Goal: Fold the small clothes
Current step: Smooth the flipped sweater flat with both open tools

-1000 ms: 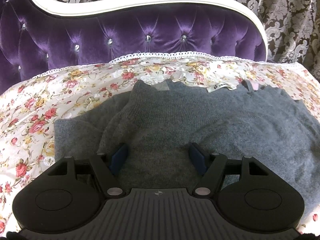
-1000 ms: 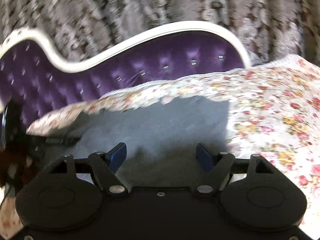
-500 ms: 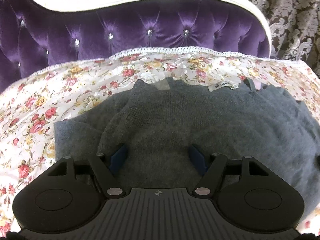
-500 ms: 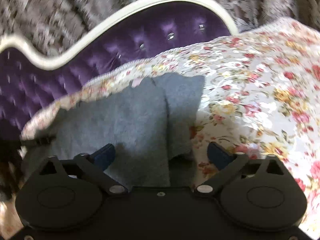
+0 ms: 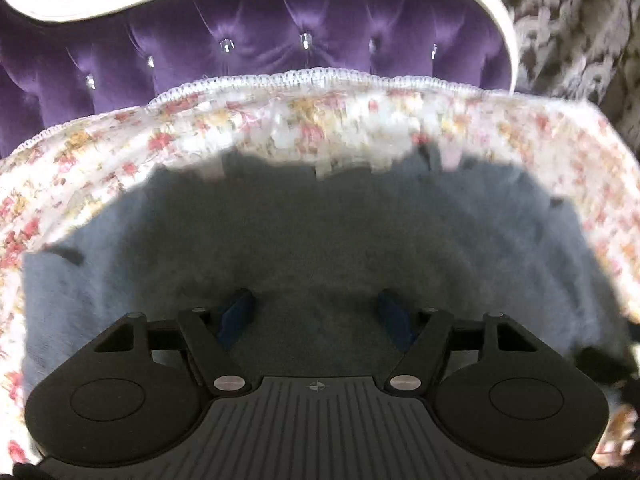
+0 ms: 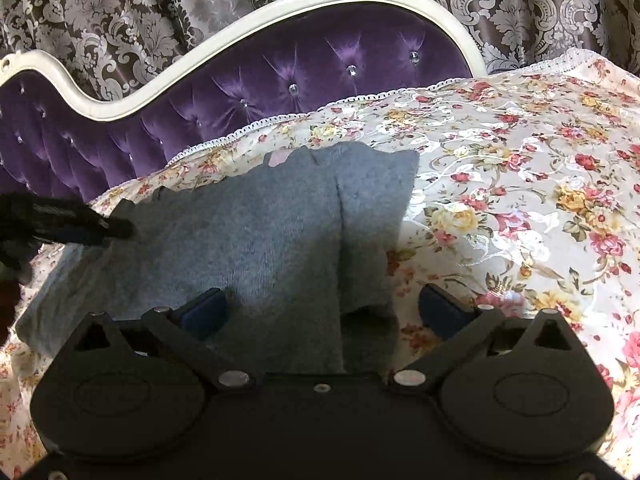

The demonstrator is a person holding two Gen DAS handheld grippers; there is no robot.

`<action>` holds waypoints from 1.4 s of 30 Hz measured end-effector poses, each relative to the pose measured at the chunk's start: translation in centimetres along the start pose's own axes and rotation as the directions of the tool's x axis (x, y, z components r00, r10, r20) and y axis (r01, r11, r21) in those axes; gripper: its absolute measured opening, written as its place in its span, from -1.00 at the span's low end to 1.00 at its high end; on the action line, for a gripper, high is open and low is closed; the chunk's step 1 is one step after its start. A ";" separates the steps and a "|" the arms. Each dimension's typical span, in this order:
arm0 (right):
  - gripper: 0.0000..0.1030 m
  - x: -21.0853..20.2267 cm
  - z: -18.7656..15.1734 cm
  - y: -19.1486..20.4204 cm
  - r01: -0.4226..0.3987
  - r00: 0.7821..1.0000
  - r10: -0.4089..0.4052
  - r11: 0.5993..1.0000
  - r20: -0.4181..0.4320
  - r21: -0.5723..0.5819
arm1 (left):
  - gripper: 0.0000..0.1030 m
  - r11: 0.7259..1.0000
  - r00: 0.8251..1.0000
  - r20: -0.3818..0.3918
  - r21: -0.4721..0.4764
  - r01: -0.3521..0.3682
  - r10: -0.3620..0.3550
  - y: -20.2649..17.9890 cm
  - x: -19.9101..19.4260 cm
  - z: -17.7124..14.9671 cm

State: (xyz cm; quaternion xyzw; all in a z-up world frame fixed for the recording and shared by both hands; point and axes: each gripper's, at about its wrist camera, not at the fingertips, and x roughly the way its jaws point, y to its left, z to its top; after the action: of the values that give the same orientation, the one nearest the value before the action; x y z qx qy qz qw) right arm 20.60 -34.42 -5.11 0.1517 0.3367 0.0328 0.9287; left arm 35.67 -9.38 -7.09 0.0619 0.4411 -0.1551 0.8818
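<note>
A grey knit sweater (image 6: 260,232) lies on the floral bedspread (image 6: 520,160), its right side folded over along a straight crease. My right gripper (image 6: 322,302) hovers low over the sweater's near right edge. It is wide open, with the fold's edge lying loose between the pads. In the blurred left wrist view the sweater (image 5: 320,232) fills the middle. My left gripper (image 5: 316,306) hangs over it with its jaws opening; knit lies under the gap and the pads do not press it. The left gripper (image 6: 80,224) also shows over the sweater's left part in the right wrist view.
A purple tufted headboard (image 6: 280,80) with a white curved frame stands behind the bed. Patterned curtains (image 6: 120,20) hang behind it. The bedspread's lace edge (image 5: 304,78) runs along the headboard. Bare floral cover stretches to the sweater's right.
The right jaws went from half spread to wide open, and the sweater's right side now lies folded over. The left gripper has slid across the sweater, blurring its view, with jaws slightly wider.
</note>
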 end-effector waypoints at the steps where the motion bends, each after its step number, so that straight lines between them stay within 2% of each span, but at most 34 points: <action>1: 1.00 0.0 0.0 -0.1 -0.006 1.000 0.006 1.000 0.001 0.002 | 0.48 1.000 1.000 0.010 0.012 -0.010 0.010 -0.2 0.2 -0.2; 8: 1.00 0.2 0.4 -0.3 -0.027 1.000 0.027 1.000 -0.003 0.008 | 0.49 1.000 1.000 -0.017 -0.001 -0.001 0.001 0.0 0.4 0.2; 12: 1.00 0.4 0.5 -0.3 -0.023 1.000 0.023 1.000 -0.007 -0.002 | 0.35 0.999 1.000 -0.017 -0.045 -0.007 0.006 0.0 -1.0 0.3; 16: 1.00 0.2 0.6 -0.7 -0.046 0.999 0.046 0.999 -0.006 0.021 | 0.35 0.998 0.999 0.007 -0.054 0.034 -0.034 -0.4 -3.3 -1.7; 21: 1.00 0.0 0.8 -1.6 -0.091 0.996 0.091 0.993 -0.001 0.075 | 0.36 1.000 0.999 0.033 0.000 0.000 0.000 -0.8 -4.2 -4.8; 25: 1.00 -0.1 0.9 -2.4 -0.123 0.992 0.124 0.985 0.004 0.121 | 0.41 1.000 1.000 0.022 0.016 -0.001 0.000 -1.1 -3.6 -4.9; 32: 1.00 -0.3 1.0 -4.7 -0.235 0.972 0.233 0.933 0.038 0.271 | 0.48 1.000 1.000 -0.016 -0.014 0.019 -0.019 -0.9 -2.7 -4.5; 42: 1.00 0.2 1.5 -4.7 -0.325 0.939 0.343 0.887 0.002 0.328 | 0.49 0.999 0.999 -0.041 -0.016 0.030 -0.030 -0.7 -2.5 -4.2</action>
State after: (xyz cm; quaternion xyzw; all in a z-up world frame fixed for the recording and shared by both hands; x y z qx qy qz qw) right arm 21.49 -39.24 -5.57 0.3568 0.3323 0.1406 0.8617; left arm 30.84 -8.46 -7.60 0.0516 0.4613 -0.1637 0.8705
